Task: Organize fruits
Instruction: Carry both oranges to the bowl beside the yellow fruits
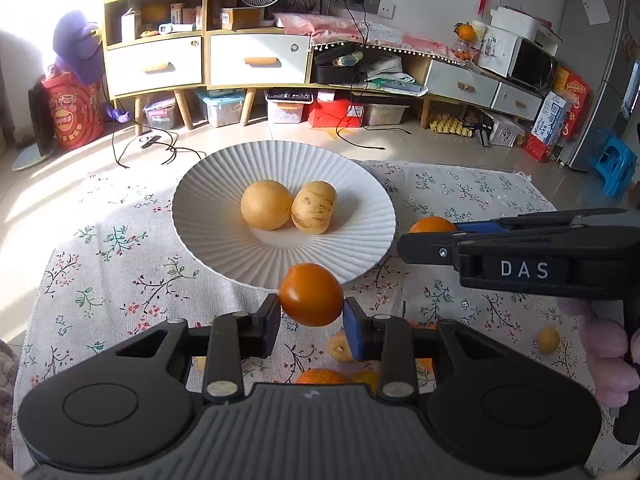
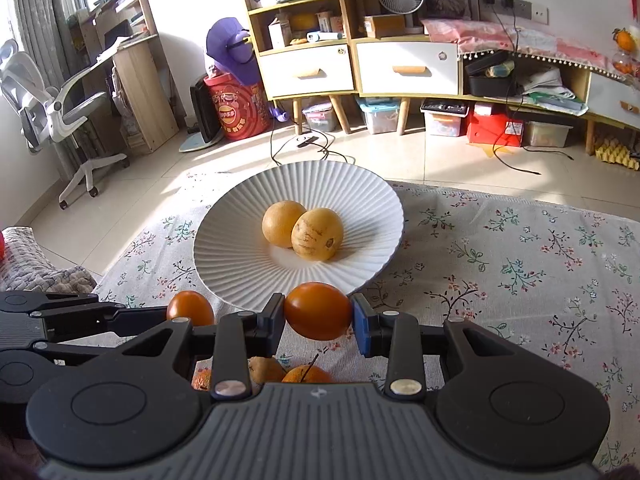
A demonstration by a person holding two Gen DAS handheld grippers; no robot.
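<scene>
Left wrist view: left gripper (image 1: 311,316) is clenching an orange fruit (image 1: 311,294) just before the white plate (image 1: 224,248), which is holding two yellow fruits (image 1: 266,204); right wrist view: right gripper (image 2: 318,318) is gripping another orange fruit (image 2: 318,311) near the plate's rim.

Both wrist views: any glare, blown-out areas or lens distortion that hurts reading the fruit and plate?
Left wrist: sunlight blows out the upper-left corner and floor; fisheye bends the shelves; the white plate and the orange fruit in the left gripper stay sharp. Right wrist: window at left is bright, the right gripper and its fruit read clearly.
</scene>
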